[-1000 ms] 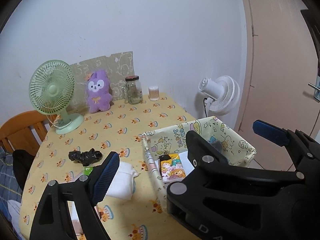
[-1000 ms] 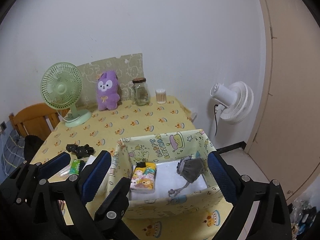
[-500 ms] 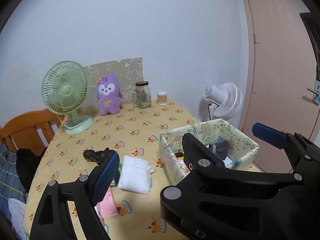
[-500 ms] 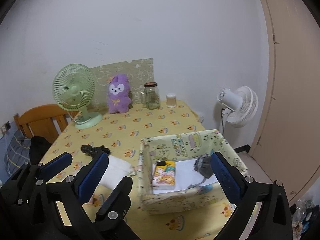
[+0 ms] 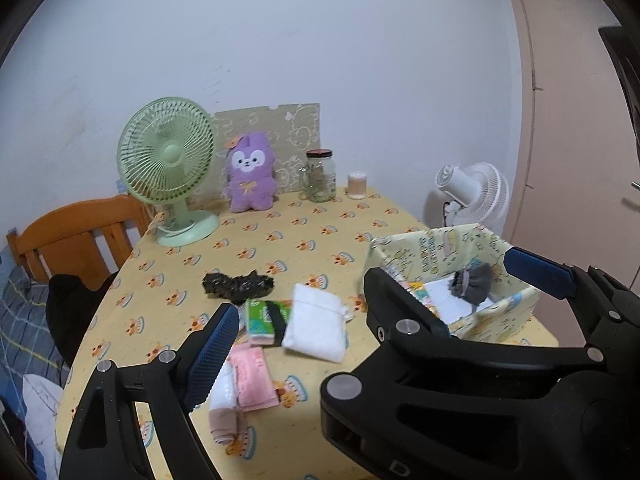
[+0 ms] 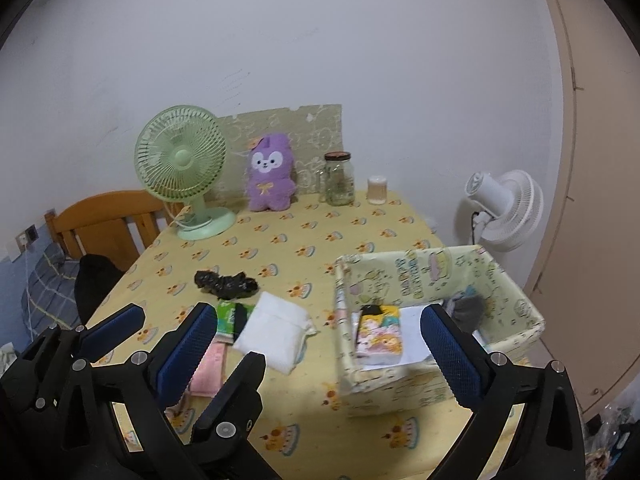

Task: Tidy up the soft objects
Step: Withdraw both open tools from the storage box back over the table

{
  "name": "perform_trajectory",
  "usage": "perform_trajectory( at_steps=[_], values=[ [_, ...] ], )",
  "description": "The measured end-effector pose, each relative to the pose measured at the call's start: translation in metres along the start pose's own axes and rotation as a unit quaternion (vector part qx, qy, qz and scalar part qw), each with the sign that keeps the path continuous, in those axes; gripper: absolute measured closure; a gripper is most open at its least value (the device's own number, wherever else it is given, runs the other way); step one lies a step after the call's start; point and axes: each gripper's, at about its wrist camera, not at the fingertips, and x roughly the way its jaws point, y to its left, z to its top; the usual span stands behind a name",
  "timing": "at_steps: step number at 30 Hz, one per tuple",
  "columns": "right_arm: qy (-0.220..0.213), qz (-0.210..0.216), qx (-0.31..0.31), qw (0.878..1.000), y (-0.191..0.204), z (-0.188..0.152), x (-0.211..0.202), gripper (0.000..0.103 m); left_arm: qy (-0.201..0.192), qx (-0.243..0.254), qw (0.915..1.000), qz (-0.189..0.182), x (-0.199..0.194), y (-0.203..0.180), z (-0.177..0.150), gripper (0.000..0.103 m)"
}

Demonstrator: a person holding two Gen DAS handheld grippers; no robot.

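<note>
A cartoon-print fabric box (image 6: 420, 264) stands at the table's right edge, holding a cartoon tissue packet (image 6: 380, 336) and a grey fabric piece (image 6: 466, 312). Left of it lie a white folded cloth (image 5: 318, 328), a green tissue pack (image 5: 264, 320), a black crumpled item (image 5: 238, 284), a pink cloth (image 5: 254, 380) and a beige roll (image 5: 224, 424). A purple plush (image 5: 250, 178) sits at the back. My right gripper (image 6: 320, 312) hangs open above the table's near side. My left gripper (image 5: 316, 320) is open beside it, its right finger hidden behind the right gripper's frame. Neither holds anything.
A green desk fan (image 5: 168, 160), a glass jar (image 5: 320, 176) and a small cup (image 5: 357, 185) stand along the back wall. A wooden chair (image 5: 76, 232) with a black garment (image 5: 72, 304) is at the left. A white fan (image 5: 476, 196) stands beyond the table's right side, near a door.
Both grippers have shifted left together, so the box has slid rightwards in both views and the loose cloths have come into sight. The jaws have kept their width.
</note>
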Motion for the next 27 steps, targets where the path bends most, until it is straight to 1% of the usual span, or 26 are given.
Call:
perform_trajectory(
  at_steps=[10,12,16,19,23,27],
  values=[
    [0.015,0.017,-0.007,1.000,0.020,-0.015,0.024,0.000,0.015,-0.017,0.9992,0.033,0.014,0.020,-0.018,0.014],
    [0.020,0.015,-0.007,1.000,0.022,-0.018,0.028,0.002,0.020,-0.023,0.9987,0.042,0.017,0.024,-0.021,0.014],
    [0.033,0.012,-0.010,0.999,0.029,-0.024,0.036,0.006,0.036,-0.032,0.9978,0.046,0.023,0.033,-0.029,0.014],
    [0.037,0.018,-0.009,0.999,0.034,-0.029,0.038,0.009,0.041,-0.034,0.9974,0.049,0.023,0.038,-0.033,0.014],
    [0.039,0.021,-0.011,0.999,0.041,-0.037,0.039,0.013,0.049,-0.024,0.9971,0.054,0.022,0.045,-0.043,0.014],
    [0.055,0.023,-0.017,0.998,0.049,-0.046,0.046,0.013,0.062,-0.031,0.9962,0.053,0.027,0.051,-0.052,0.015]
  ],
)
